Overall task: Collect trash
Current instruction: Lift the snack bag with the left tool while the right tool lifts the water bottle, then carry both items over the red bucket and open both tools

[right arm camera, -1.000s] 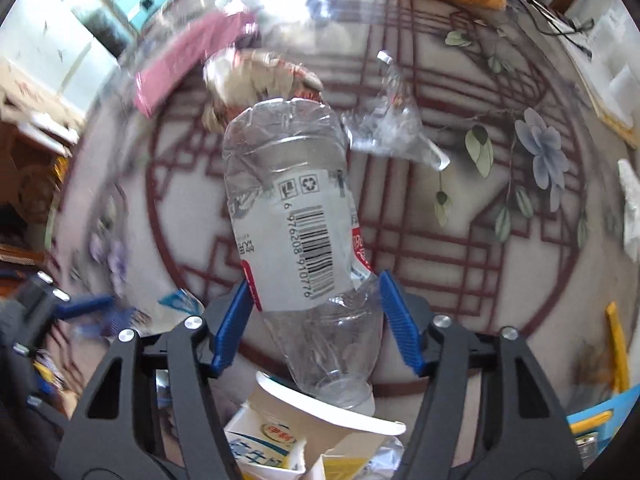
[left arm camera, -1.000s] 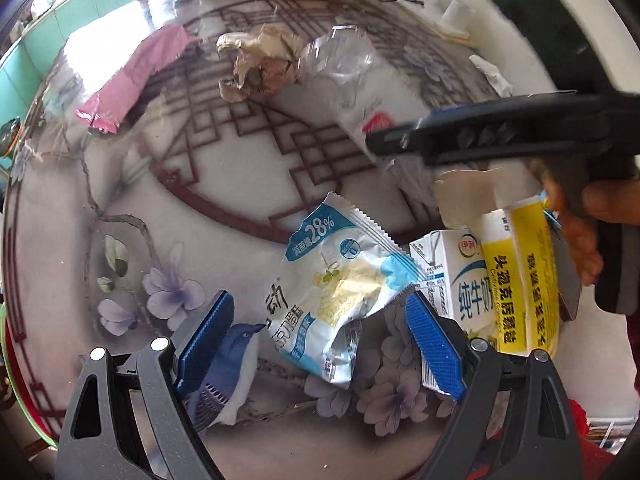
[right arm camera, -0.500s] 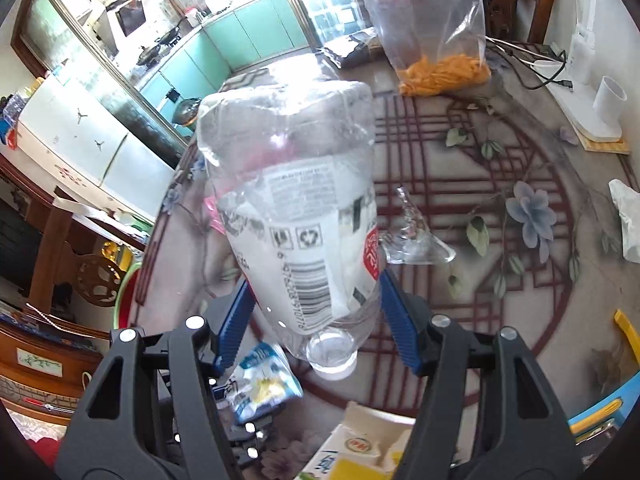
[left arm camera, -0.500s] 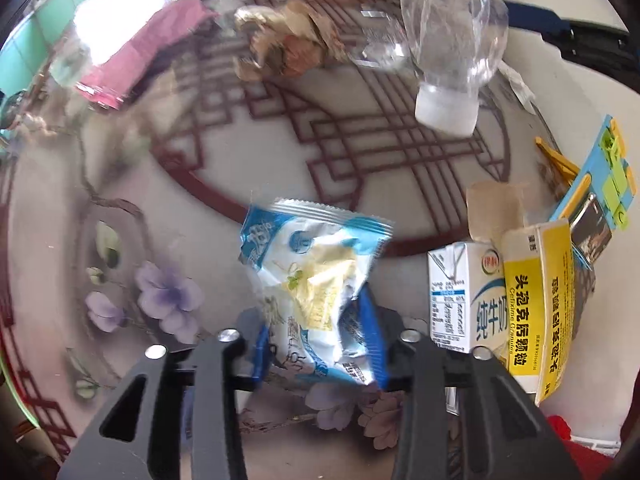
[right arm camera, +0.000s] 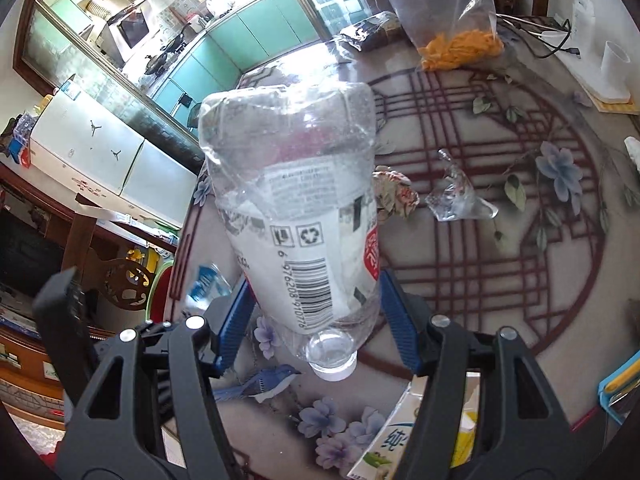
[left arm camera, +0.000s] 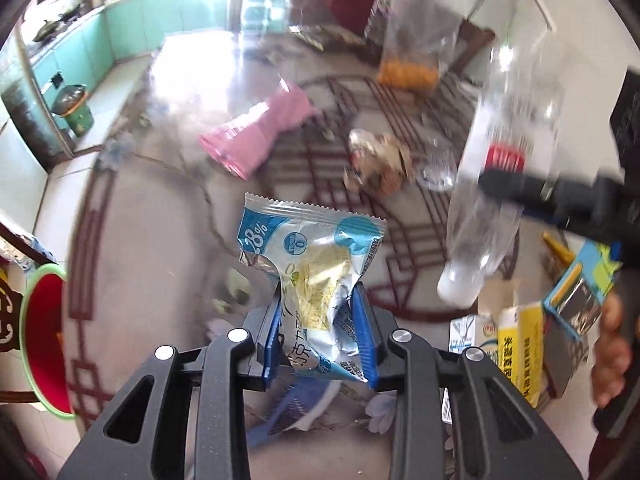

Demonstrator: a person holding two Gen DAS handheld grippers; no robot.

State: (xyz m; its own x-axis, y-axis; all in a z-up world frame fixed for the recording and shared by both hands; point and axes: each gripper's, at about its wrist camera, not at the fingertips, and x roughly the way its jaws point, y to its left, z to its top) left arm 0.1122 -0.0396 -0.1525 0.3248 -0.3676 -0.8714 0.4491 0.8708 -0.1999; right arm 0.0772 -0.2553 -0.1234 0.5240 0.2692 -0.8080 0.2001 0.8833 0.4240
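My left gripper (left arm camera: 318, 320) is shut on a blue and white snack wrapper (left arm camera: 312, 256) and holds it up above the table. My right gripper (right arm camera: 316, 312) is shut on a clear plastic bottle (right arm camera: 296, 216) with a white cap, neck pointing down; the bottle also shows at the right of the left wrist view (left arm camera: 500, 168). A crumpled paper ball (left arm camera: 376, 164), a pink bag (left arm camera: 256, 132) and a clear plastic scrap (right arm camera: 456, 196) lie on the patterned table (right arm camera: 520, 272).
Milk cartons (left arm camera: 516, 348) stand at the table's near right edge. A bag with orange snacks (right arm camera: 452, 28) stands at the far side. A red bin with a green rim (left arm camera: 44, 344) sits below the table's left edge. A white cup (right arm camera: 612, 68) stands far right.
My left gripper closed on the wrapper and lifted it off the table. My right gripper raised the bottle and tilted it up, so the kitchen behind came into view.
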